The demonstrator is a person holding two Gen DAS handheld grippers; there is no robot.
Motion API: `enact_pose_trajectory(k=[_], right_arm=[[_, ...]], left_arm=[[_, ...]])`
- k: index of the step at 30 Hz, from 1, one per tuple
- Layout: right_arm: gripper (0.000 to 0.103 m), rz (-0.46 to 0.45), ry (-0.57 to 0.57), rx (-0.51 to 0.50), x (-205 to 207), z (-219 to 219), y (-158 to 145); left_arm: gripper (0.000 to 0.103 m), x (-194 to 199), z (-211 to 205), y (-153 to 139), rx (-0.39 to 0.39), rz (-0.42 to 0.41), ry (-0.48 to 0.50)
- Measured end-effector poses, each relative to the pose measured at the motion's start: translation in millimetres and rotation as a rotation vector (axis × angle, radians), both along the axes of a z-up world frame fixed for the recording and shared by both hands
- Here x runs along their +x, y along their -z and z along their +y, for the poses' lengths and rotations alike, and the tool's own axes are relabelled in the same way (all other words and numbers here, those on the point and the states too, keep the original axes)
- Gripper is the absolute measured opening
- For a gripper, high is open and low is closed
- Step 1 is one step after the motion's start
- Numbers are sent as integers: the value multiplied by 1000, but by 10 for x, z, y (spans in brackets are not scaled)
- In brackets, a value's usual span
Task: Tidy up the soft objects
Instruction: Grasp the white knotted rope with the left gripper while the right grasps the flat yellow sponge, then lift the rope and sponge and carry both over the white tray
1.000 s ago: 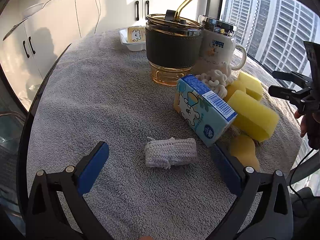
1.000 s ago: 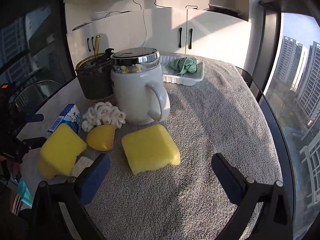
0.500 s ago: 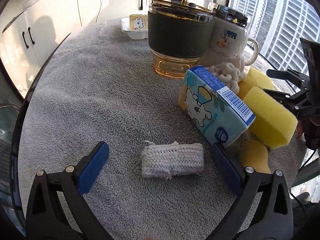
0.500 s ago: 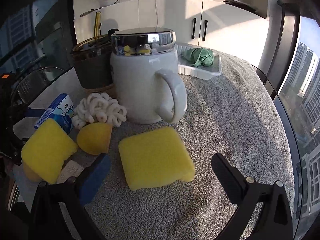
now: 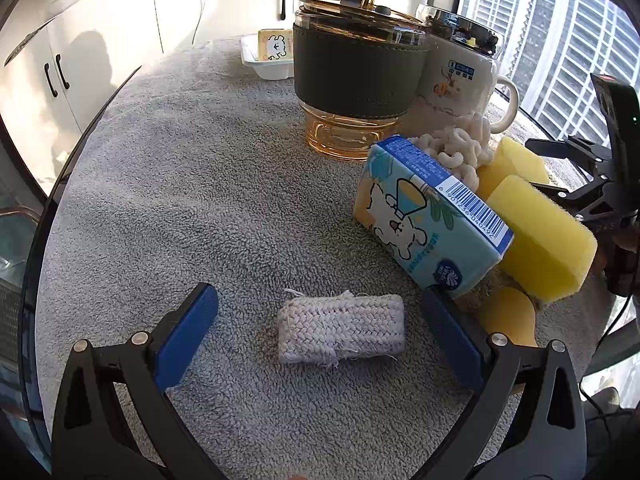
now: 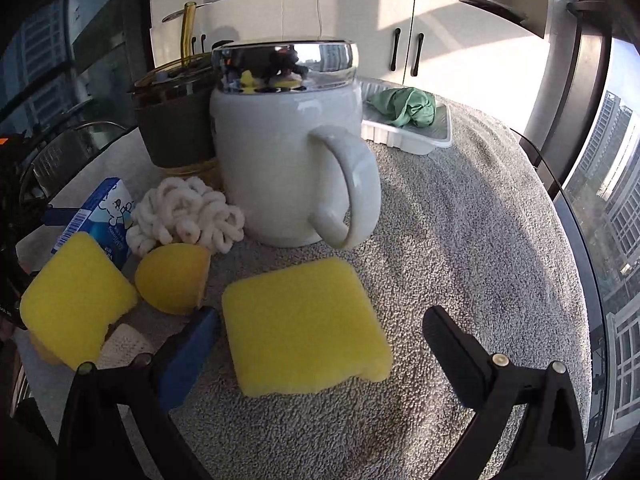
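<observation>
Two sets of tongs on this one, both spread wide and pinching nothing. Left tongs sit low over the grey towel, with the woven pad lying flat right between the blue fingers, not touching either one. Just past the right-hand finger there's a tissue pack tilted up on its edge, leaning against a yellow sponge. A rounder orange-yellow sponge sits low beside that finger, under the pack's corner. Behind the pack is a cream knot of rope rings, then the tumbler with its straw and the mug, side by side. Far ahead and a bit left, a white tray with a small yellow packet standing in it

Right tongs hover over a flat sponge, which lies between the fingers but closer to the left one, maybe touching it, can't tell for sure. Left of that finger is the round sponge, the tilted sponge, and a bit of the pad peeking out below. Rope rings and the pack are behind those. Straight ahead is the mug, handle facing the camera, with the tumbler to its left. Beyond the mug on the right, the tray holds a crumpled green cloth
</observation>
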State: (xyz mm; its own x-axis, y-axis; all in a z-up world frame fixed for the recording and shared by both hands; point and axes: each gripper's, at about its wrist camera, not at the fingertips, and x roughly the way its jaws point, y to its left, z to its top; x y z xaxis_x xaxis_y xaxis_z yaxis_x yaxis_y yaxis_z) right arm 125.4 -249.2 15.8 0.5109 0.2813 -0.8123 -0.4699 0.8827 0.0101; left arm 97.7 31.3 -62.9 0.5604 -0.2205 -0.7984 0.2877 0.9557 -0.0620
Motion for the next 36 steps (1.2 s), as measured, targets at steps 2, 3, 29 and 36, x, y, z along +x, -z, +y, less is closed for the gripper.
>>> enact_pose_trajectory(k=[2,3,29,36], right_arm=[[103,-3,-1,-11,9,10,4],[102,-7,0,-22,13,19,6],[64,-41,-21,2,-66,28,-48],[64,-54,5,20,-108,-51,-95]], left_arm=[[103,-1,-16,-5,-5,-1,6],[103,2,-22,-4,-2,0,6],[46,-153,118,-56,-54,-54,-84],[45,-284,129,-170,-63,-112,-84]])
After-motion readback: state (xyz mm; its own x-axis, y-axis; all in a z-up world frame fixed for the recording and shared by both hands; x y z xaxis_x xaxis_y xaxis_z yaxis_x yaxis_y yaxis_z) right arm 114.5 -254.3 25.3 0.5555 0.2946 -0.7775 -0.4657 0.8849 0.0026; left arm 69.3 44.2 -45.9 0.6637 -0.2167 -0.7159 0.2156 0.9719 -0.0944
